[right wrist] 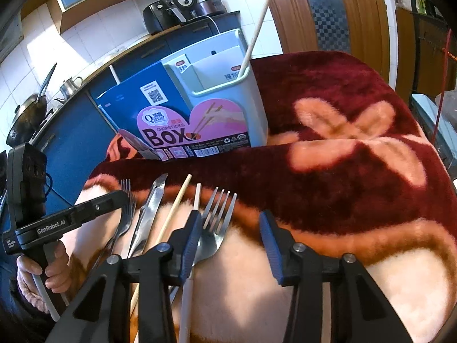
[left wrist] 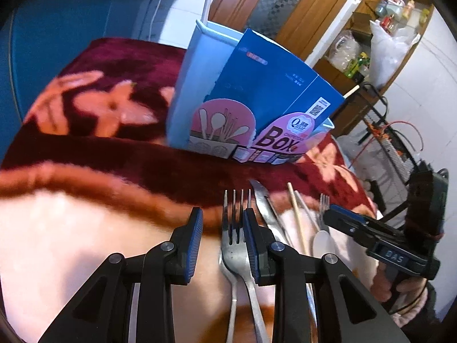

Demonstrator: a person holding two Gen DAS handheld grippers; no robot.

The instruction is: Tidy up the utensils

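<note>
Lying in a row on the flowered blanket (right wrist: 328, 148) are forks, a knife (right wrist: 150, 208) and chopsticks (right wrist: 177, 203), near the pale chopstick holder (right wrist: 225, 65). The left gripper (left wrist: 222, 225) hangs released around one fork (left wrist: 237, 228); the right gripper (right wrist: 231, 228) hangs released beside another fork (right wrist: 217, 214).

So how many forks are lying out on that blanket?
2. One fork lies between the left gripper's fingers; the other fork lies by the right gripper's left finger. More could be hidden under the pile.
</note>
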